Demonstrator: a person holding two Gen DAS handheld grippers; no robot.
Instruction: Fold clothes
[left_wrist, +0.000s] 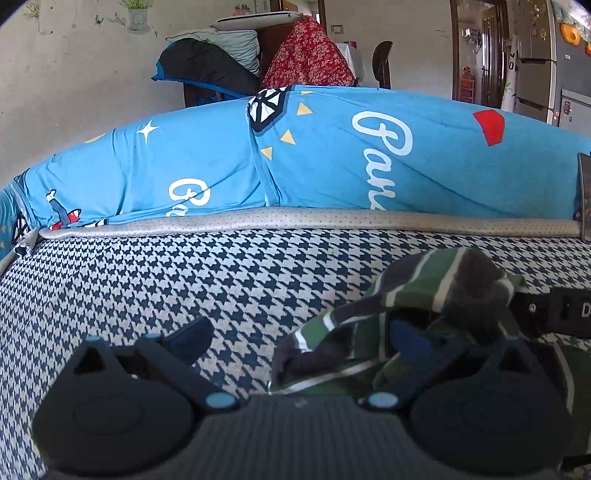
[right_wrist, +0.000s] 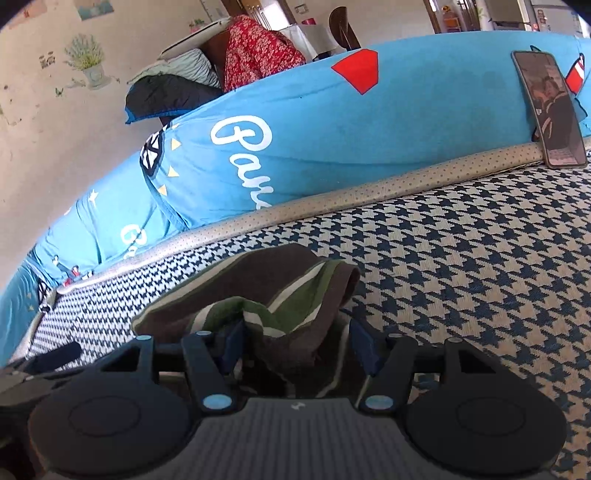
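Here, nothing that could be called a container is being shown; the nearest thing is the striped garment (right_wrist: 258, 295), a bunched heap of green, brown and white cloth that is being supported by the houndstooth cushion (right_wrist: 461, 258). In the left wrist view the same striped garment (left_wrist: 424, 295) is being seen rumpled at the right of the frame, lying on the houndstooth cushion (left_wrist: 184, 280).

Beyond the garment, the cushion is being bordered by a grey dotted piping (left_wrist: 295, 218), and just behind that piping a blue printed cover (left_wrist: 443, 166) with white script and a red patch is being stretched over the backrest. A phone (right_wrist: 550, 110) is being propped upright against that blue printed cover (right_wrist: 369, 147), well to the right of the garment, its foot resting at the piping (right_wrist: 369, 192). Farther behind the garment, a pile of bedding (left_wrist: 210, 62) and a red floral cloth (left_wrist: 306, 55) are being seen against a pale wall, and a refrigerator (left_wrist: 535, 55) is standing at the far right.

The left gripper (left_wrist: 295, 339) is being held with its jaws spread wide; the left finger is lying over bare cushion, while the right finger is touching the garment's near edge, with cloth draped around it but not pinched. The right gripper (right_wrist: 295, 347) is being held partly open, and a fold of the garment is hanging between its two pads; whether that fold is being squeezed cannot be told.
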